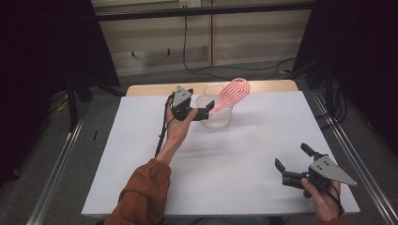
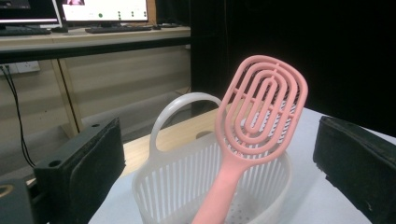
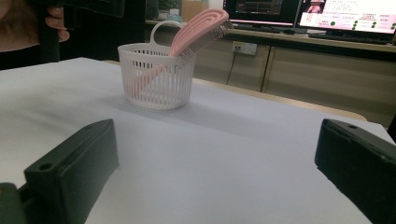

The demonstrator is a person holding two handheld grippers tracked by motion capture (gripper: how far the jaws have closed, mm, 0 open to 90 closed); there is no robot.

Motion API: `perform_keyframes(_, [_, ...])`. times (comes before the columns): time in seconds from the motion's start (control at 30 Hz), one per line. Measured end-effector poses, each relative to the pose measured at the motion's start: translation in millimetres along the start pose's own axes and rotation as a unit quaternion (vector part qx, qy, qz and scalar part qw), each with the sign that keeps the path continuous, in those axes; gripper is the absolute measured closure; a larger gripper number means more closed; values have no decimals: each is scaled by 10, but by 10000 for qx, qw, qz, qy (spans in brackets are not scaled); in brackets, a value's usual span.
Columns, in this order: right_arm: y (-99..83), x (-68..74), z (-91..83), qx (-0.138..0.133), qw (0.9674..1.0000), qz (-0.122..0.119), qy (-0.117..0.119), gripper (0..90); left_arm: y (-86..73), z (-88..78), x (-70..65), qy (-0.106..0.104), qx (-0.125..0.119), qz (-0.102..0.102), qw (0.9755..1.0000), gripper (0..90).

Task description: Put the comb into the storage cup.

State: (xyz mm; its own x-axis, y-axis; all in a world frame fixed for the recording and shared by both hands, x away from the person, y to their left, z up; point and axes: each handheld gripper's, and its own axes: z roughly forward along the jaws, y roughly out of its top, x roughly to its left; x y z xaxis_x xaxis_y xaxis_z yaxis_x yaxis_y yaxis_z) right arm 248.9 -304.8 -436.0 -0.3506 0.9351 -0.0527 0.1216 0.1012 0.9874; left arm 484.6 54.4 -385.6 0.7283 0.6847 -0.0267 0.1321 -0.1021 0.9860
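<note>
Left gripper [image 1: 206, 108] with jaws spread wide, nothing between the pads, just beside the near wall of the white slotted basket [image 1: 216, 112] and level with its rim. Right gripper [image 1: 293, 161] likewise gaping and empty, held low above the white table cover [image 1: 141, 154] near the near right corner, well apart from everything.

Pink plastic hairbrush [image 1: 233, 93] standing handle-down inside the basket, tilted, vented oval head leaning out over the rim toward the far right. Basket near the middle of the table's far edge.

Likely light and stiff, moulded plastic throughout; smooth, so somewhat slippery under the pads. Open loops of the head probably springy and poor to pinch. Best hold judged to be the solid neck just below the head [image 2: 232, 164], above the rim. Basket itself light enough to tip or slide if the brush drags against its wall; a straight lift along the handle's lean advisable.
</note>
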Motion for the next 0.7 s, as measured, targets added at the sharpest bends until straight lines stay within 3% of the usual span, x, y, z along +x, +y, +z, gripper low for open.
perform_keyframes(0.2, [2, 4, 0, -3, 10000, -5, 1, 0, 0, -90, 6, -232, -159, 16, 9996, 5])
perform_keyframes(0.27, [1, 2, -1, -3, 10000, 3, -3, 0, 3, -123, 14, -130, -144, 161, 9997, 9])
perform_keyframes(0.4, [0, -1, 2, -4, 10000, -1, -14, 0, -5, -213, 50, 29, -139, 254, 9996, 14])
perform_keyframes(0.47, [0, 0, 2, -4, 10000, -4, -19, 0, -8, -256, 81, -23, -157, 201, 9997, 23])
perform_keyframes(0.53, [-2, -2, 2, 2, 10000, -4, -24, 0, -10, -318, 98, 84, -151, 284, 9994, 23])
perform_keyframes(0.7, [-4, -7, 8, 7, 10000, -6, -57, 0, 4, -448, 140, 169, -220, 178, 9995, 22])
